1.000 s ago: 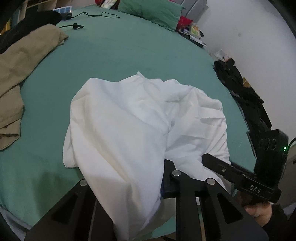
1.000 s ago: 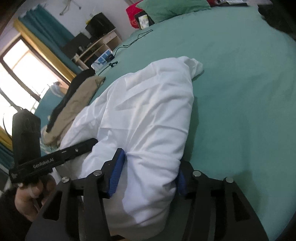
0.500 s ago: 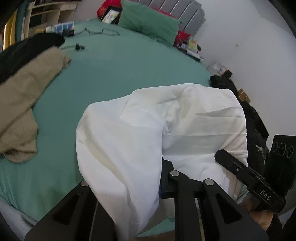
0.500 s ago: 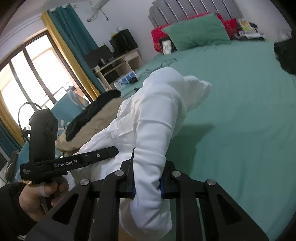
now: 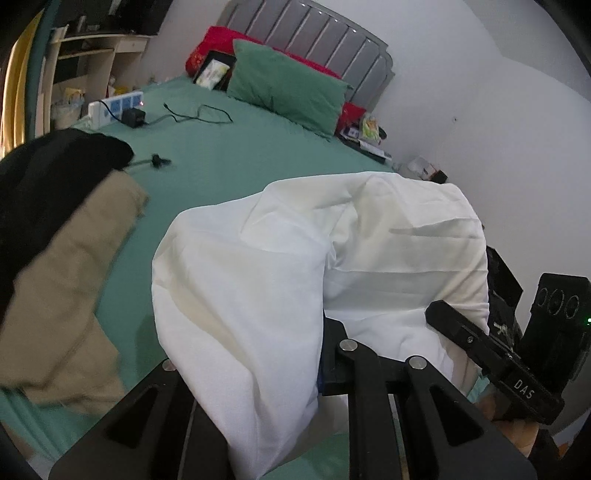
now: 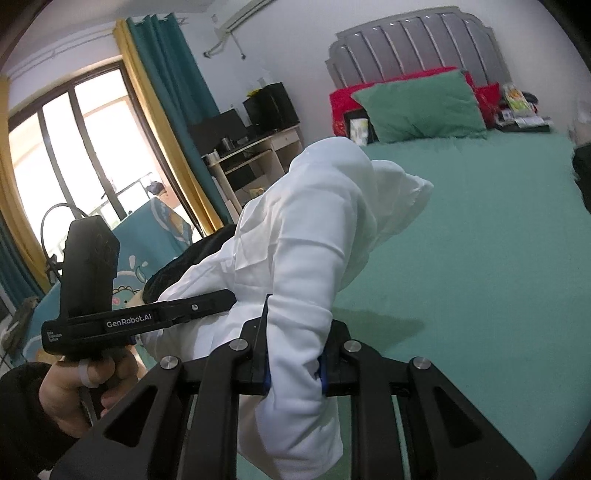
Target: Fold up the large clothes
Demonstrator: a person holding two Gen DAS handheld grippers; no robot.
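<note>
Now, counted from left to right:
Dark garment: one black garment lies at the left edge of the bed, its near end over the tan one.
Tan garment: one tan garment lies crumpled on the bed just beside the black one, well apart from the white cloth.
Power strip: one white power strip sits at the far left of the bed, with a black plug in it and one black cable trailing across the sheet.
White garment: one large white garment is bunched and lifted above the near part of the bed, draped over both grippers.
Left gripper: one left gripper; cloth covers the left finger and only the right finger shows, so I cannot tell how tightly the fingers meet, though the cloth runs down between them.
Right gripper: one right gripper; its fingers are clamped on a fold of the white garment, blue pads pressing it from both sides.
Bed: one bed with a green sheet carries all the clothes.
Pillows: one green pillow leans on one red pillow at the grey headboard.
Shelving: one pale shelf unit stands by the window, holding dark boxes and small items too blurred to name.
</note>
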